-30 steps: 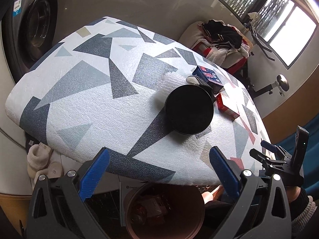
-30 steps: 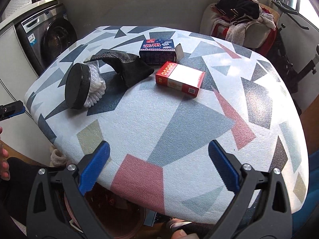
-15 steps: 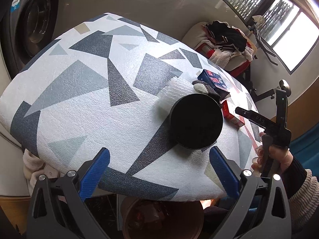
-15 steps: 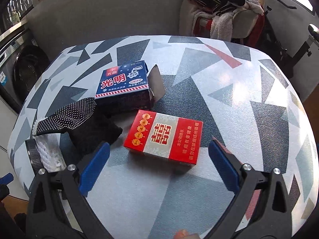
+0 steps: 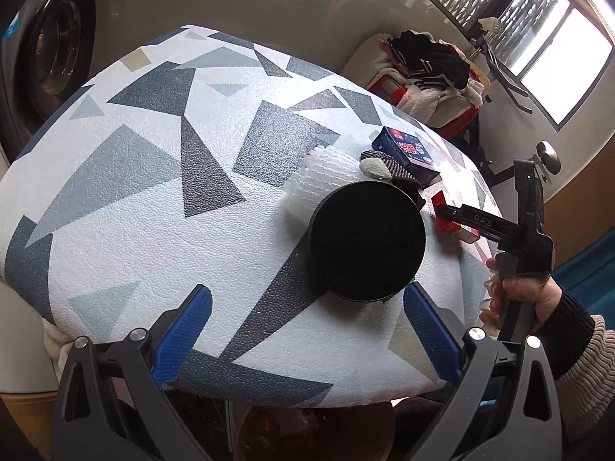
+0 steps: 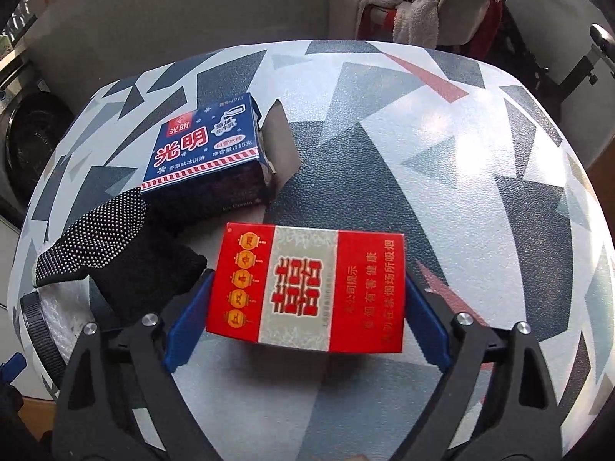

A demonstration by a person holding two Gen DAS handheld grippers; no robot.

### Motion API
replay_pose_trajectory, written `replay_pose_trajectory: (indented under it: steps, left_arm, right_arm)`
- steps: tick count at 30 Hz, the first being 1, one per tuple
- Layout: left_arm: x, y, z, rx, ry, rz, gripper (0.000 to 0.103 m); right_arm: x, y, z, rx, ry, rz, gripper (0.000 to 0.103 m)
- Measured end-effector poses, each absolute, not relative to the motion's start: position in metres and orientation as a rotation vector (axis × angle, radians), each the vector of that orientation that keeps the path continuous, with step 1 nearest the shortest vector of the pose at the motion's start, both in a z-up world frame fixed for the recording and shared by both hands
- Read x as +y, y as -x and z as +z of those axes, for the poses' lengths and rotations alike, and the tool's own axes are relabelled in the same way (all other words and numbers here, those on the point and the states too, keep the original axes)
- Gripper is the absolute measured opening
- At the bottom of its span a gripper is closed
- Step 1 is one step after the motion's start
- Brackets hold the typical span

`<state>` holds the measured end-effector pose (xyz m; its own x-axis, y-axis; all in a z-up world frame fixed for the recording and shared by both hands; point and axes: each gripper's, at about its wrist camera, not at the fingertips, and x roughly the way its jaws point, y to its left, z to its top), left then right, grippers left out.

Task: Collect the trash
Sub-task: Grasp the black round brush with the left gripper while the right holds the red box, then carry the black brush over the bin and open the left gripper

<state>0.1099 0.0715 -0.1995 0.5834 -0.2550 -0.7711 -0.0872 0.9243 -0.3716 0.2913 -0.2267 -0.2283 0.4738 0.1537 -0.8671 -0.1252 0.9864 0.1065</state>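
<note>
- The table I was working over had a white cover with grey and red triangles.
- Washing machine sat far left.
- Clothes-heaped chair stood by bright barred windows.

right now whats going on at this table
A person is clearing trash off a patterned table with a handheld gripper in each hand. The right gripper straddles a red carton and its jaws are closing, the pads at the carton's two ends; whether they press yet is hard to tell. The left gripper hangs open at the table's near edge, facing a black round lid on white foam netting. A blue box and a black dotted glove lie untouched.
</note>
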Motion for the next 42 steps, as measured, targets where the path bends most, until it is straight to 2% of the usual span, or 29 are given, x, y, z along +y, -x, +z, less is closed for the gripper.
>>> replay_pose_trajectory:
  steps: [11,19,21,22,35,42]
  left_arm:
    - [0.017,-0.163,-0.207,0.964,0.261,-0.164,0.097]
    - [0.006,-0.186,-0.217,0.993,0.206,-0.154,0.097]
    - [0.004,-0.184,-0.213,0.986,0.195,-0.158,0.096]
    - [0.004,-0.182,-0.211,0.98,0.183,-0.158,0.091]
    - [0.018,-0.147,-0.172,0.909,0.224,-0.2,0.091]
    - [0.018,-0.106,-0.172,0.929,0.242,-0.228,0.091]
  right_arm:
    - [-0.252,-0.233,-0.212,1.005,-0.091,0.262,0.09]
    - [-0.259,-0.203,-0.203,0.974,-0.09,0.27,0.09]
    - [-0.261,-0.195,-0.201,0.965,-0.093,0.27,0.09]
    - [-0.262,-0.191,-0.2,0.961,-0.093,0.27,0.09]
    - [-0.26,-0.154,-0.18,0.921,-0.106,0.308,0.09]
    - [-0.257,-0.133,-0.166,0.898,-0.083,0.331,0.09]
